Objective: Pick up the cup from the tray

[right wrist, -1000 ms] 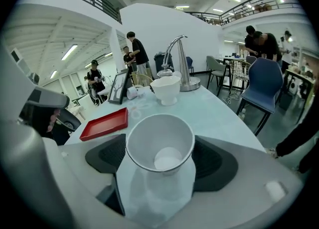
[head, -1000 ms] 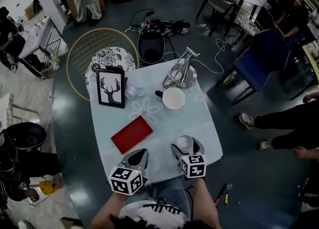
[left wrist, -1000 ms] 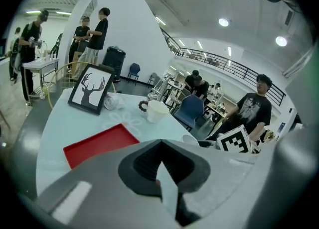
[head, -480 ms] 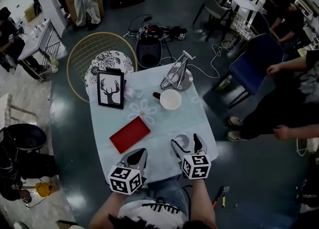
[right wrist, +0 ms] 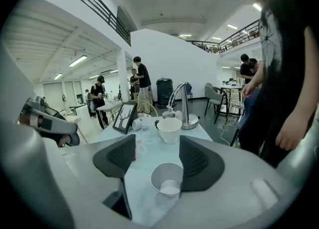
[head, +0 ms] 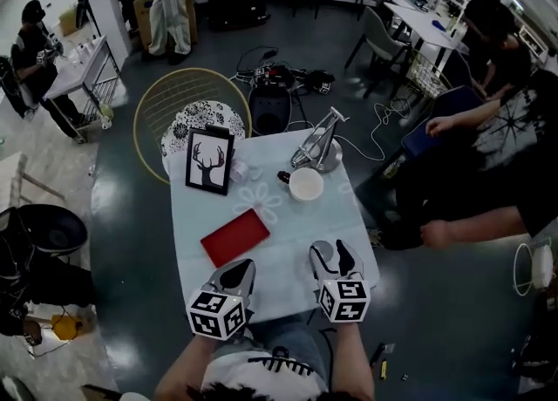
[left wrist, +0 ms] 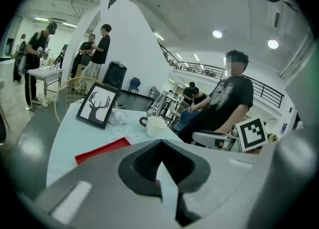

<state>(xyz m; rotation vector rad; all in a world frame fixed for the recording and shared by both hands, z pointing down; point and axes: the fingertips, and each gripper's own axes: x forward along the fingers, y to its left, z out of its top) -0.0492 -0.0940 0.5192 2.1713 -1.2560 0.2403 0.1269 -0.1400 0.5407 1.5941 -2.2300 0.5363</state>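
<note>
A small white cup (head: 322, 254) stands upright on the pale tablecloth (head: 270, 282), near the front edge. My right gripper (head: 334, 258) is open around it. In the right gripper view the cup (right wrist: 167, 177) sits between the two dark pads, close to the right-hand one, and my right gripper (right wrist: 157, 149) has its jaws wide apart. The flat red tray (head: 234, 236) lies left of the cup with nothing on it. My left gripper (head: 235, 275) hovers at the front edge just below the tray, jaws together and holding nothing; in its own view my left gripper (left wrist: 160, 166) shows the pads meeting.
A larger white cup (head: 306, 184) stands mid-table, with a metal stand (head: 318, 148) behind it and a framed deer picture (head: 209, 160) at the back left. A person (head: 471, 207) stands close to the table's right side. A round wire chair (head: 187, 103) is behind the table.
Both grippers and the cup keep nearly the same places. The head view has tilted up a little, and the people at the right have come closer to the table.
</note>
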